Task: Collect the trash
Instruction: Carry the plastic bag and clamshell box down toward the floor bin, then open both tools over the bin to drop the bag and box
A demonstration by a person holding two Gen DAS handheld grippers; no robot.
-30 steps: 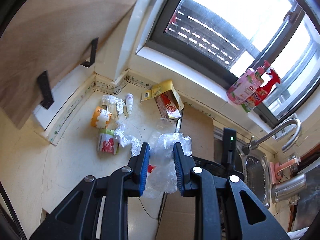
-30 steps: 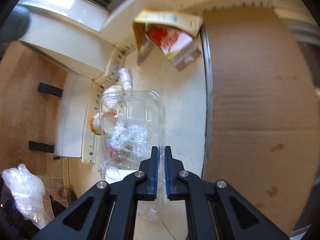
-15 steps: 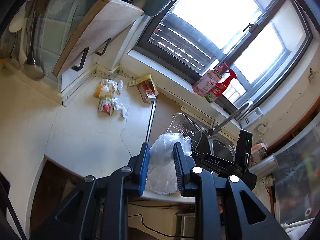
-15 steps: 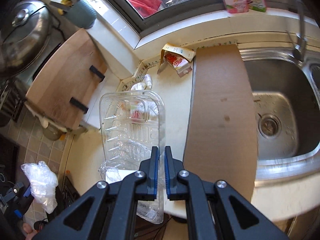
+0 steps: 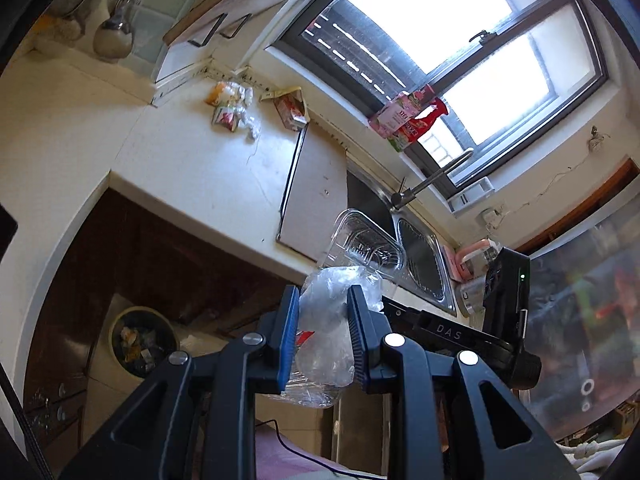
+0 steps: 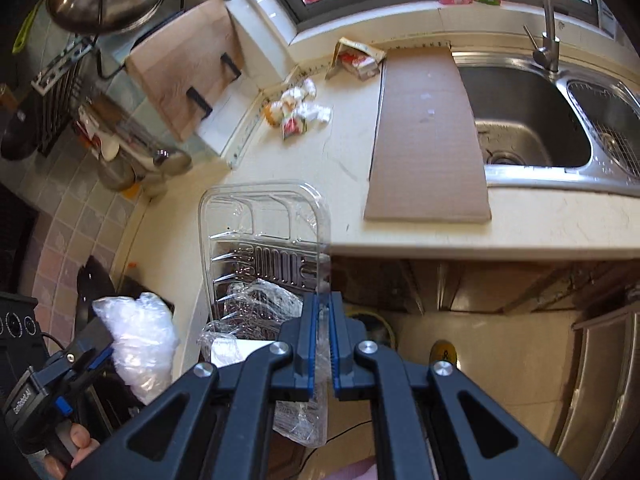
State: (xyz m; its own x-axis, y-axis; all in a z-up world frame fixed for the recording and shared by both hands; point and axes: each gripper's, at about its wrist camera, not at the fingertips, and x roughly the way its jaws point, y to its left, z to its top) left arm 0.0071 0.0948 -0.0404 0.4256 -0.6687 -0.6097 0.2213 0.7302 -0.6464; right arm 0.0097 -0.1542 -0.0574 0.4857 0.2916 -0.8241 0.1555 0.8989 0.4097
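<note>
A: Trash status: crumpled plastic bag (image 5: 326, 320) pinched in your left gripper (image 5: 323, 332); clear clamshell tray (image 6: 264, 248) clamped by right gripper (image 6: 323, 344), both off the counter (image 5: 192, 160).

B: Hold both grips, release over the floor bin (image 5: 140, 342).

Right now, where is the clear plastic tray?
The tray hangs in the right gripper, off the counter's front edge, with the cardboard sheet to its right.

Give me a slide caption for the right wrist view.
Right gripper shut on a clear plastic container, carried off the counter edge.
</note>
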